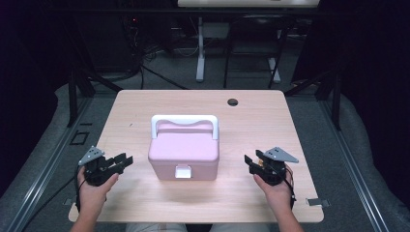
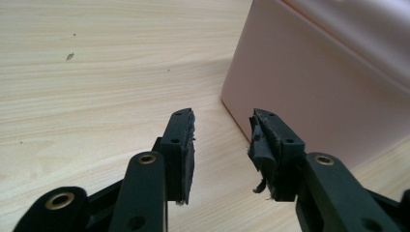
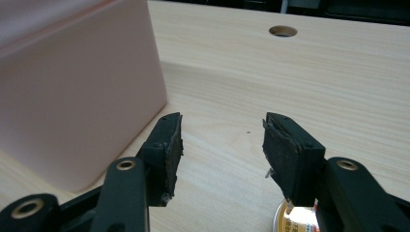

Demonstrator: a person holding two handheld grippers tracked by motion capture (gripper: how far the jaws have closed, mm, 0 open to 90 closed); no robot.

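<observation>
- The wooden table [image 1: 270, 121] carried a pink box [image 1: 183, 153] near its middle, lid down, white handle [image 1: 184, 121] at the far side.
- The left gripper [image 1: 126, 161] sat just left of the box, jaws spread, nothing between them.
- The right gripper [image 1: 250, 162] sat to its right, apart from it, jaws spread and empty too.
- A small round hole [image 1: 233, 102] lay at the table's far edge.

From the high view we look forward and down on the whole wooden table [image 1: 145, 203], set well back. The left gripper view sits low and close, looking along its jaws at the pink box [image 2: 314, 92] from its left side. The right gripper view, equally low, faces the box's other side. All three share the box; two share the table's round hole [image 3: 283, 31].
</observation>
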